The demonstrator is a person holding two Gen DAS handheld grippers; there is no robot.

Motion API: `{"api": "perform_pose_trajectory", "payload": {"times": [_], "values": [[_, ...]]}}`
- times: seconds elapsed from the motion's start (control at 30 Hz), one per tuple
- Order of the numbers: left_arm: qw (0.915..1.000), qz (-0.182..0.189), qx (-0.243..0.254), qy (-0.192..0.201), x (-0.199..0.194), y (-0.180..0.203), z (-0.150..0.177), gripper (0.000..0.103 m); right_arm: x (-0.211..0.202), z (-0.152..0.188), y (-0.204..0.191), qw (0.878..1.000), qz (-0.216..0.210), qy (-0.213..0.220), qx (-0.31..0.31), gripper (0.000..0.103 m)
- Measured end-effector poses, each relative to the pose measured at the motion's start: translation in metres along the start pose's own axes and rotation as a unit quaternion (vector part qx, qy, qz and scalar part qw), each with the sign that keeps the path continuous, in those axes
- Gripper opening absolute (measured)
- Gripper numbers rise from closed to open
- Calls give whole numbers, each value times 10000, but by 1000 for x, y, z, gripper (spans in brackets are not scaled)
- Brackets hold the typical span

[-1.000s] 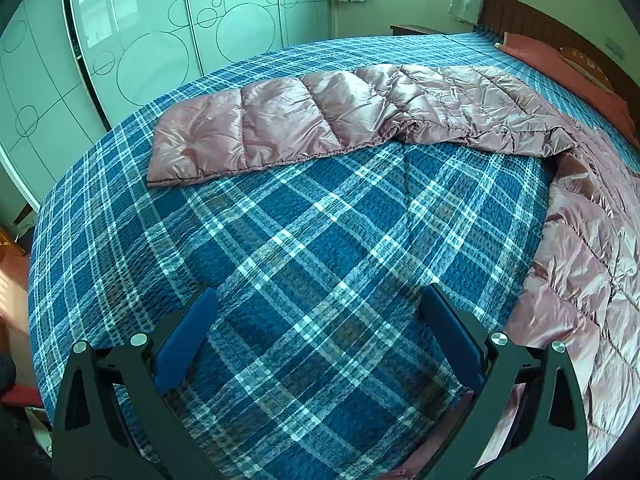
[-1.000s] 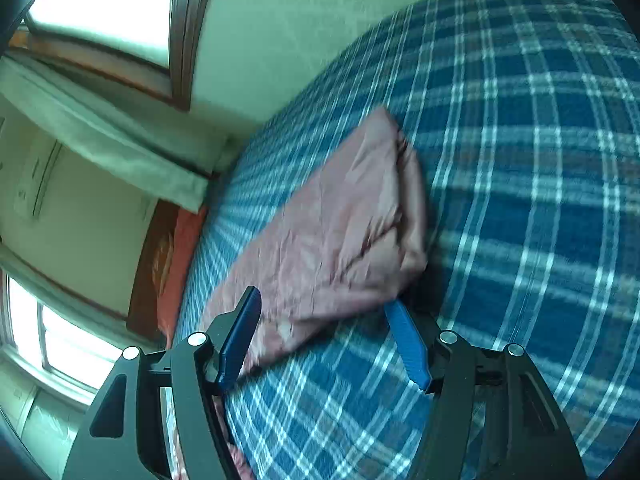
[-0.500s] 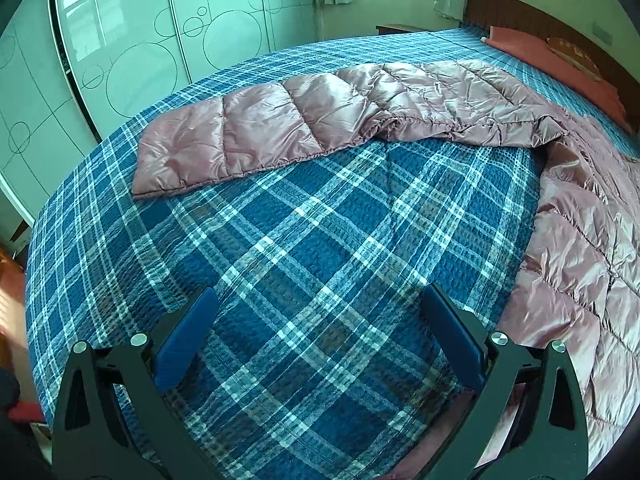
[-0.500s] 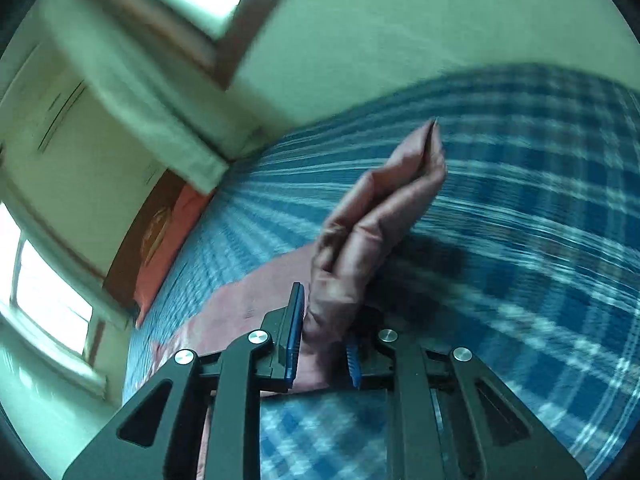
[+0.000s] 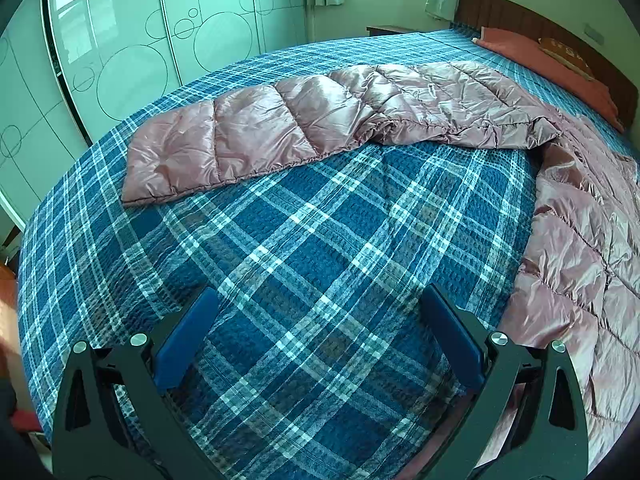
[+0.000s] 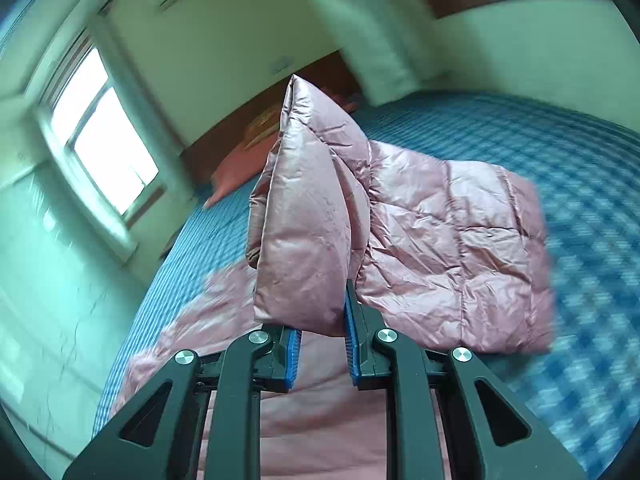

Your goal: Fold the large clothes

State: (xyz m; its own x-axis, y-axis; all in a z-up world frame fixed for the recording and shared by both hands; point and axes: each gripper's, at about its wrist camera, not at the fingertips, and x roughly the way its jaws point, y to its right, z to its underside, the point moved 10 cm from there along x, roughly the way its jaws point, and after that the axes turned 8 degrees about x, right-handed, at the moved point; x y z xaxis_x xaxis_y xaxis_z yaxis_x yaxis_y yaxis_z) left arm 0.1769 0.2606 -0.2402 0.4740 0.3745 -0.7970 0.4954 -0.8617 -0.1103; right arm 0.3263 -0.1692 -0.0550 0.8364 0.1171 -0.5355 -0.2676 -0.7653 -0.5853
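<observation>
Holding: right tool (image 6: pixel 322 342) clenched on a fold of the pink quilted coat (image 6: pixel 304 240), fabric pinched between its blue pads (image 6: pixel 350 336)
Lifted part: fold stands up from the pads toward 12 o'clock; more quilted panels hang off it toward 3 o'clock, above the bed
Right view: background blurred; rest of coat lies flat under the tool at 6 o'clock
Left tool (image 5: pixel 320 336): released, jaws wide apart, nothing between them, only the blanket below
Coat in left view: sleeve (image 5: pixel 256 136) spread flat across the bed from 10 to 1 o'clock, cuff end at 10; body (image 5: pixel 592 264) along the 3 o'clock edge, just beside the left tool's right finger
Bed (image 5: pixel 304 248): blue plaid blanket, carries the whole coat
Pillow (image 5: pixel 548 60): red, at 1 o'clock by the wooden headboard, apart from the coat
Wardrobe (image 5: pixel 120 52): pale green doors with circle pattern, 10 to 12 o'clock beyond the bed
Window (image 6: pixel 104 148): bright, at 9 o'clock in right view
</observation>
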Motion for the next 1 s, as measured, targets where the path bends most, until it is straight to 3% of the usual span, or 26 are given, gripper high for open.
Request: {"api": "perform_pose_trajectory", "payload": {"times": [0.23,0.43,0.67,0.8,0.87,1.0], "values": [[9999,20,-39,94,-1,0,7,101,80,69,-83,9941,-328,-902,-505,19],[9999,3,-28,106,-1,0,3,101,96,151,-134,9830,-522,-1478,-960,19],[9999,-2,-24,111,-1,0,4,101,117,215,-167,9630,-555,-2199,-1459,19],[9999,2,-25,112,-1,0,4,101,120,231,-165,9555,-515,-2435,-1586,27],[9999,4,-27,114,-1,0,4,101,110,230,-169,9521,-721,-2538,-1548,49],[9999,6,-28,117,0,0,3,101,70,197,-174,9556,-1158,-2182,-1605,52]]}}
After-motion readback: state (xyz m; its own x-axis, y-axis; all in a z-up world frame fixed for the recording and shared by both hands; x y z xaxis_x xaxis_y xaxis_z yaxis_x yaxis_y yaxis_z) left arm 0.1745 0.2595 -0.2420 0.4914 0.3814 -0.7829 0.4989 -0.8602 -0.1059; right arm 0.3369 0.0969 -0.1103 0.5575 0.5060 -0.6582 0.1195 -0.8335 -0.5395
